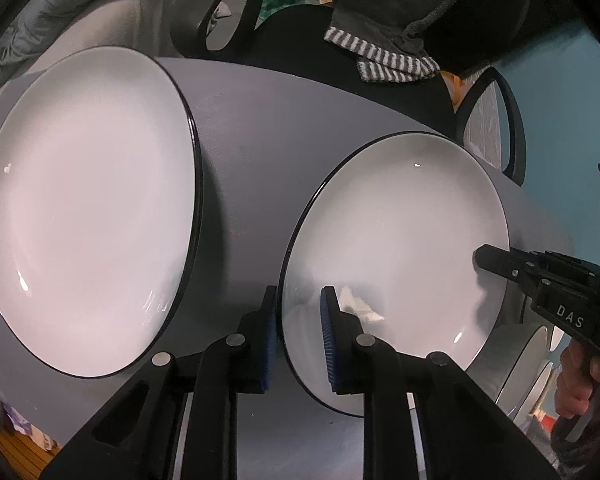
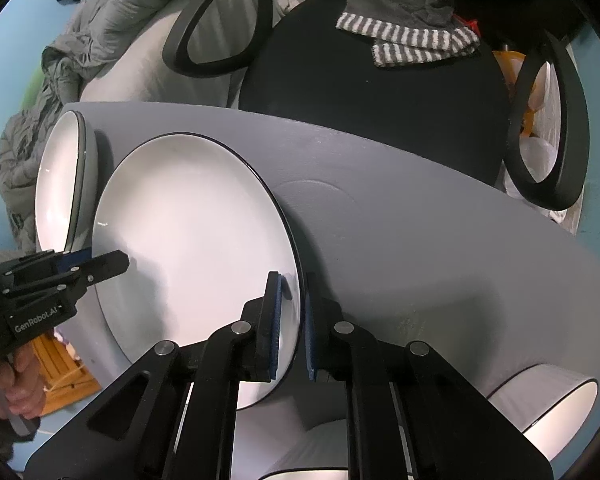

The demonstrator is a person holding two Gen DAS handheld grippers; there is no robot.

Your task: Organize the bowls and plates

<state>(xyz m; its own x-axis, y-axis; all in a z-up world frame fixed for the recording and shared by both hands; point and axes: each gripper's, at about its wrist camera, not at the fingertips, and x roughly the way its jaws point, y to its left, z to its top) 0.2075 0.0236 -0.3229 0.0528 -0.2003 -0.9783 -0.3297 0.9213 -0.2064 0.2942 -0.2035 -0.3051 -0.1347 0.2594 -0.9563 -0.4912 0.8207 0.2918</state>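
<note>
- Smaller plate (image 1: 392, 240) lies flat on the grey counter (image 1: 252, 128), white with a thin black rim. Both claws are on it, one at each side.
- Left claw (image 1: 300, 332) has its blue pads clamped over the plate's left rim, one finger outside, one on the white face. It points steeply down.
- Right claw (image 2: 292, 324) grips the opposite rim the same way, pads closed on the edge. In the left view its tip rests at the plate's far right side.
- So the plate spans between the two claws, held across its width; any lift will likely need both hands rising evenly, or it tips.
- A larger plate (image 1: 84, 208) sits well to the left on the same counter, the probable stacking target. That is my guess.
- A bowl (image 2: 548, 412) stands at the counter's near right; another rim (image 2: 304, 475) peeks at the bottom edge.
- A faint ring mark (image 2: 316, 204) shows on the counter beside the held plate.
- Room: black chair (image 2: 372, 96) with a striped towel (image 2: 416, 40) behind, grey quilted bedding (image 2: 100, 32) to the left.
</note>
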